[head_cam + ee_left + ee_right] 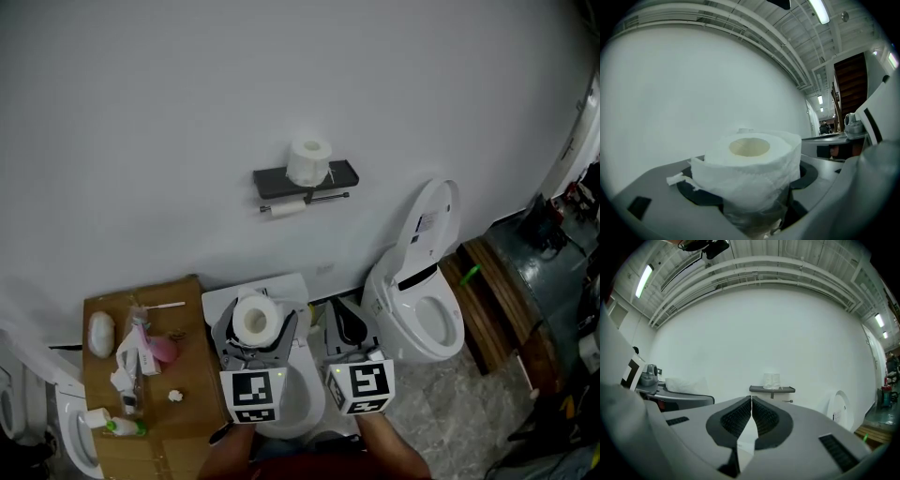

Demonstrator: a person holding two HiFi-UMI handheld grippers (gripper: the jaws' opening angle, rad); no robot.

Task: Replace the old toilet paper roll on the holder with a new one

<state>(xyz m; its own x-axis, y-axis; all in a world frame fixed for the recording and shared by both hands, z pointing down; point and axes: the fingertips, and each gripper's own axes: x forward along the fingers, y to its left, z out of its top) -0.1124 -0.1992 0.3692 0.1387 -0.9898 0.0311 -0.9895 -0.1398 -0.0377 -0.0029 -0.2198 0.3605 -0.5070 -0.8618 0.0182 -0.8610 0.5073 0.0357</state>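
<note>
head view: the left gripper [255, 330] grips a full toilet paper roll [255, 317] upright between its jaws, core hole facing up, low in the frame. just to its right, the right gripper [348, 323] has its jaws pressed together with nothing in them. on the white wall [141, 112] ahead, well apart from both grippers, hangs a dark holder shelf [342, 175]. a second roll [309, 161] stands on it, and a nearly used-up roll [286, 209] sits on the bar beneath. a white toilet [422, 309] with its lid raised stands to the right. a wooden board [187, 412] carrying small toiletries lies to the left.

left gripper view: the full toilet paper roll [750, 161] fills the middle, pinched at its sides by both pads, and a torn loose end pokes out at the left.

right gripper view: the ribbed pads [740, 417] meet along one line, empty. beyond them, the holder shelf [759, 389] with the second roll [771, 380] shows on the wall.
</note>
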